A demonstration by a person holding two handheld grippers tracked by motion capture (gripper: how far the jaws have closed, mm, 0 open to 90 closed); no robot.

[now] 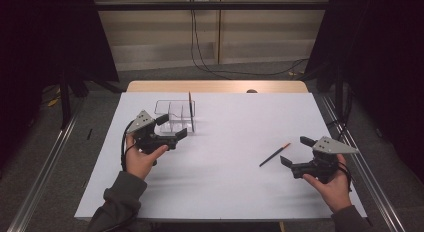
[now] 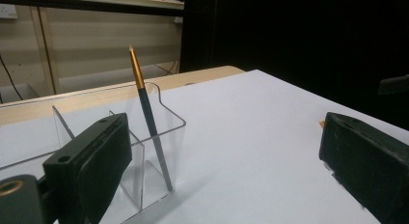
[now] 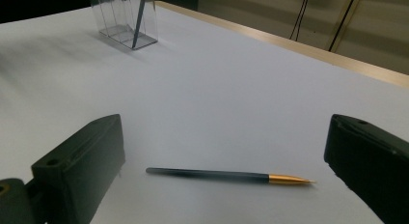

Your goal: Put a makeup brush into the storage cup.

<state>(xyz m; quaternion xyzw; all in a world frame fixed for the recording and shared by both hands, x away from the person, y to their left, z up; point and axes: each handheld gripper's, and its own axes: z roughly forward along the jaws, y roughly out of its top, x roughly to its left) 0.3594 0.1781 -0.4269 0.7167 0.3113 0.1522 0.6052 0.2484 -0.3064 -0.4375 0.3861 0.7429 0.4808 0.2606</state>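
— Right gripper (image 1: 295, 155) first?
— Jaws spread wide, gripping nothing. Held in the right hand (image 1: 331, 188) low over the white table (image 1: 225, 182).
— And the loose pencil (image 1: 274, 154)?
— Lying flat on the table just ahead of that gripper, between the lines of its two jaws in the right gripper view (image 3: 230, 175), touching neither. Dark shaft, gold end pointing toward the jaw on the right of that view.
— Left gripper (image 1: 173, 126)?
— Also spread, holding nothing. Gripped by the left hand (image 1: 141, 159), jaw tips right beside the clear plastic organizer (image 1: 175, 116); touching it or not, hard to tell.
— Anything inside that organizer?
— Second pencil (image 2: 150, 120), standing tilted in the end compartment, just past the left-hand jaw in the left gripper view, gold end up and leaning against the clear wall (image 2: 171, 132). Same organizer far ahead and to the left in the right gripper view (image 3: 124, 19).
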